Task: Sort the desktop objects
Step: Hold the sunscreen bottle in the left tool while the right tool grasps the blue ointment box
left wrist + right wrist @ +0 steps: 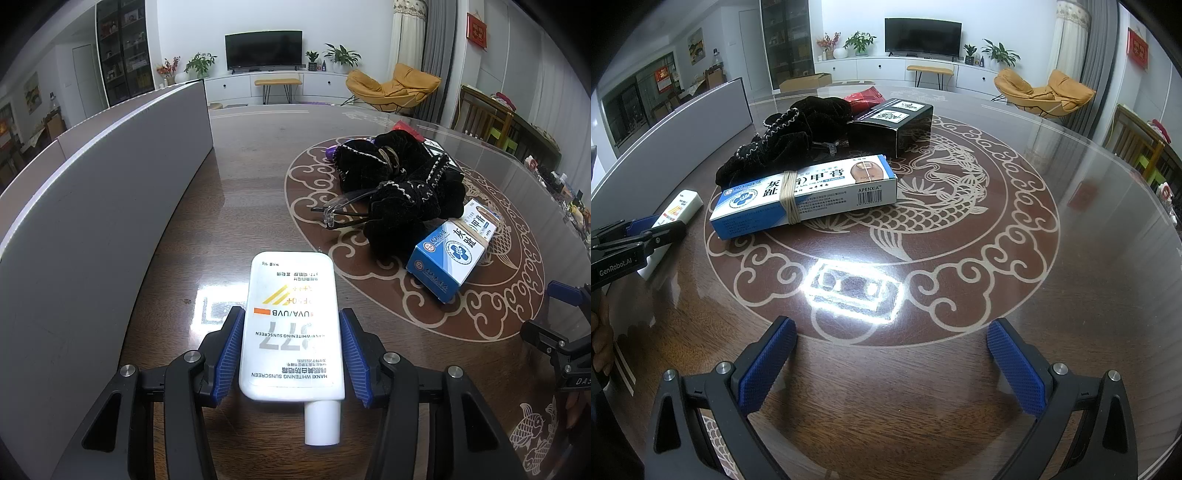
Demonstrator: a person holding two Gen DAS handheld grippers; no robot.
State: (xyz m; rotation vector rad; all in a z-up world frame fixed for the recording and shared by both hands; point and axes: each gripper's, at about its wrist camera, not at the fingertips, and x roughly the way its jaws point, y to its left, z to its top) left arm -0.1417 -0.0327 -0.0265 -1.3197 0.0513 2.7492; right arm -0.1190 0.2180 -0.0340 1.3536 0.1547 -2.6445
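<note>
The sunscreen bottle (291,325), flat, white, smooth plastic with a round cap toward the camera, sits pinched between the ribbed blue pads of the left gripper (291,354), near the table's (258,177) left side beside a grey partition board (92,206); whether it rests on the glossy wood or hangs just above it I cannot tell; beyond, near the middle of the table, lie a black velvet scrunchie heap (402,184), clear-framed glasses (343,210) and a blue-and-white ointment box (450,254), all unsorted, so the task looks barely begun.

From the right wrist, the right gripper (892,365) stands spread wide and empty over the bare inlaid fish medallion (923,221); the cardboard ointment box, bound with a rubber band (788,199), lies ahead; behind it stand a black carton (890,129) and a red packet (862,98), both still waiting.
</note>
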